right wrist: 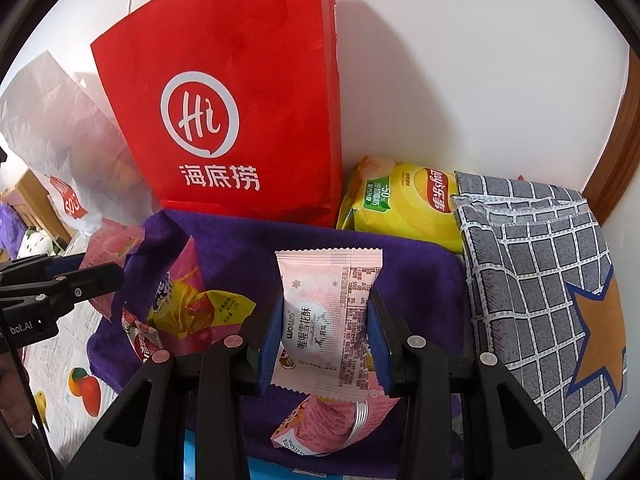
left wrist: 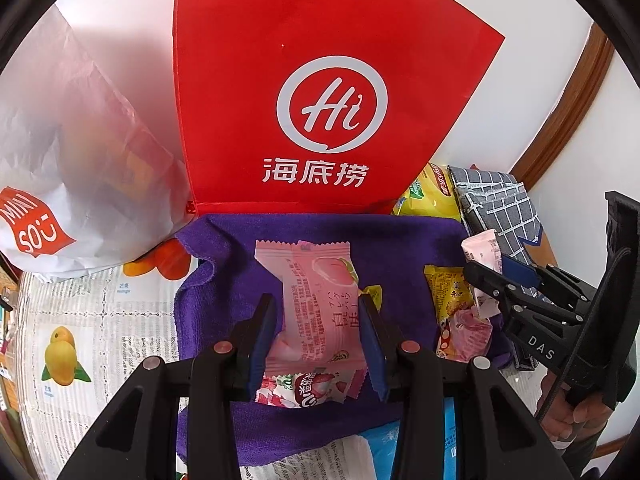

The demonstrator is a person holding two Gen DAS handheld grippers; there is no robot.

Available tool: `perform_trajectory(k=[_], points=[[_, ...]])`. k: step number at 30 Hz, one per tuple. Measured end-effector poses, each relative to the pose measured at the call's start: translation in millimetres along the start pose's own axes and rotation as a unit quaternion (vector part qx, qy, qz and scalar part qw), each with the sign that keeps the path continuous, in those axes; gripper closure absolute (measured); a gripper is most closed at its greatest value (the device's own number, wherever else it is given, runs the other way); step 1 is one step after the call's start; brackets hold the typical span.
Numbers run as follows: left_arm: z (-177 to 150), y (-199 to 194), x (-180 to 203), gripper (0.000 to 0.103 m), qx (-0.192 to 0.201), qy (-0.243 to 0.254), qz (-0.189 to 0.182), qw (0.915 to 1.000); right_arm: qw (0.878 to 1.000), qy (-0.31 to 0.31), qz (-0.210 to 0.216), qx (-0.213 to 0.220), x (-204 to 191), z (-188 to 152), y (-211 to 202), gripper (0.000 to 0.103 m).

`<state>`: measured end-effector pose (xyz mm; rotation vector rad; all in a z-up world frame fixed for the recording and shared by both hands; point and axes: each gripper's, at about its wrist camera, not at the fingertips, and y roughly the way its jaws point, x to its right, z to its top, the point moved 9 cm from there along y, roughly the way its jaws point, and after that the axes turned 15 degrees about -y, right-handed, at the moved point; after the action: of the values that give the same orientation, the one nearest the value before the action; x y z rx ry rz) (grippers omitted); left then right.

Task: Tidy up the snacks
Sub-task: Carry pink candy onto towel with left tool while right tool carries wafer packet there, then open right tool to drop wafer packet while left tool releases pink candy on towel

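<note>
My left gripper is shut on a pink peach snack packet, held upright above the purple towel. In the right wrist view that gripper enters from the left with the same packet. My right gripper is shut on a pale pink-and-white snack packet. The left wrist view shows it at the right with its packet. Several loose snack packets lie on the towel. Another pink packet lies below my right gripper.
A red paper bag stands upright behind the towel against the white wall. A white Miniso bag is to its left. A yellow chips bag and a grey checked cloth pouch lie at the right. A fruit-print tablecloth covers the table.
</note>
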<state>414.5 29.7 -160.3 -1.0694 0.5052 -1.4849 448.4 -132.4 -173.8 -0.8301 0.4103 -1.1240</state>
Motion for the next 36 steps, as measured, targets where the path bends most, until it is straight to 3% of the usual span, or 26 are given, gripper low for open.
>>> perform_trajectory(k=[25, 36], points=[[-2.7, 6.6, -0.8, 0.064, -0.013, -0.005, -0.005, 0.9999, 0.999, -0.02, 0.002, -0.047, -2.0, -9.8, 17.6, 0.062], [-5.1, 14.3, -2.3, 0.064, -0.024, -0.008, -0.004, 0.9997, 0.999, -0.031, -0.001, -0.027, -3.0, -5.2, 4.3, 0.057]])
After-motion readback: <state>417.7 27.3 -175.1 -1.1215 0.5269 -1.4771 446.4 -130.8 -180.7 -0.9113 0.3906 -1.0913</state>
